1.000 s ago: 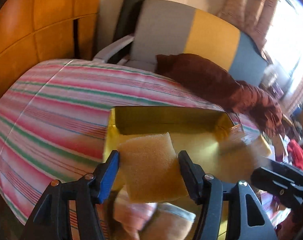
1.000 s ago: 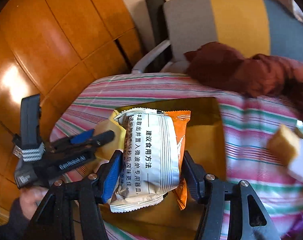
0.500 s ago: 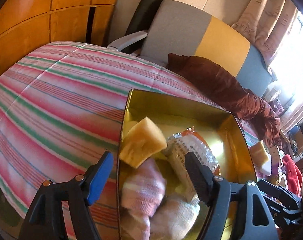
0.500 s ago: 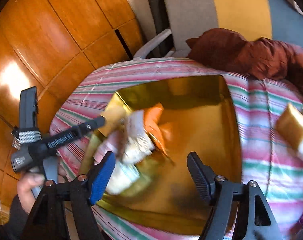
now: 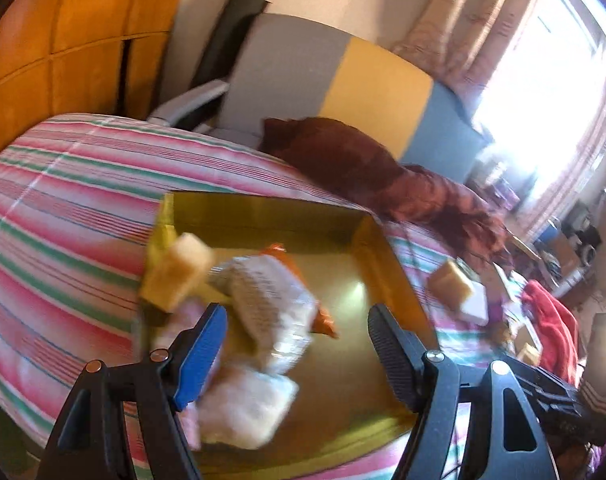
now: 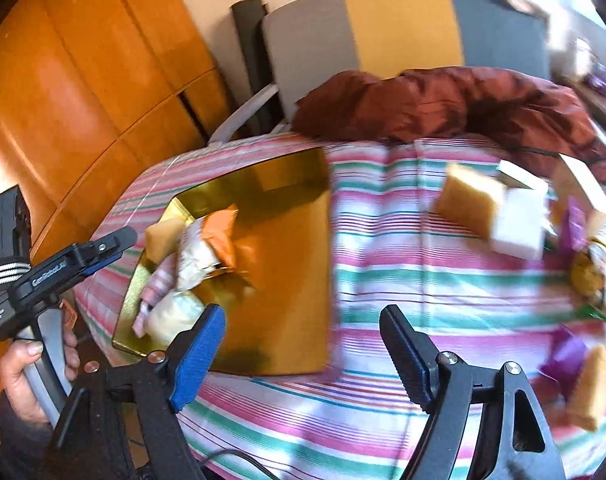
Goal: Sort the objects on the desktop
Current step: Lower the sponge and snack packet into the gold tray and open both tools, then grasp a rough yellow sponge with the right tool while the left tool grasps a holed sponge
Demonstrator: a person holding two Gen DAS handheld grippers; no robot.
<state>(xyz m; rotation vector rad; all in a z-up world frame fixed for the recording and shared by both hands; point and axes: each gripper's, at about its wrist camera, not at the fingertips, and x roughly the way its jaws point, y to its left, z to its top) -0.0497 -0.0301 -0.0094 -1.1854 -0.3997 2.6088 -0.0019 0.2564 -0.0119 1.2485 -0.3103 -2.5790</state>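
Observation:
A gold tray (image 5: 387, 264) (image 6: 287, 288) lies on the striped tablecloth. At its left end lie a yellow sponge (image 5: 179, 276) (image 6: 163, 236), a white and orange snack packet (image 5: 271, 304) (image 6: 207, 248) and a pink-white cloth (image 5: 243, 408) (image 6: 171, 316). My left gripper (image 5: 295, 320) (image 6: 111, 250) hangs open over the tray's near part, gripping nothing. My right gripper (image 6: 301, 320) is over the tray's right edge; its jaws are opening and nothing is between them. Its dark body (image 5: 563, 404) shows at the lower right of the left wrist view.
To the right of the tray lie a yellow-white sponge (image 6: 491, 212) (image 5: 459, 292), a pale box (image 6: 583, 184), purple wrapped bits (image 6: 563, 356) and another sponge (image 6: 591, 388). A brown garment (image 6: 443, 104) lies at the table's far edge before a striped chair (image 6: 383, 20). A hand (image 6: 27, 368) holds the left gripper.
The left gripper let go of the yellow sponge and the right let go of the snack packet; both now lie in the tray. The right gripper swung right, away from the pile.

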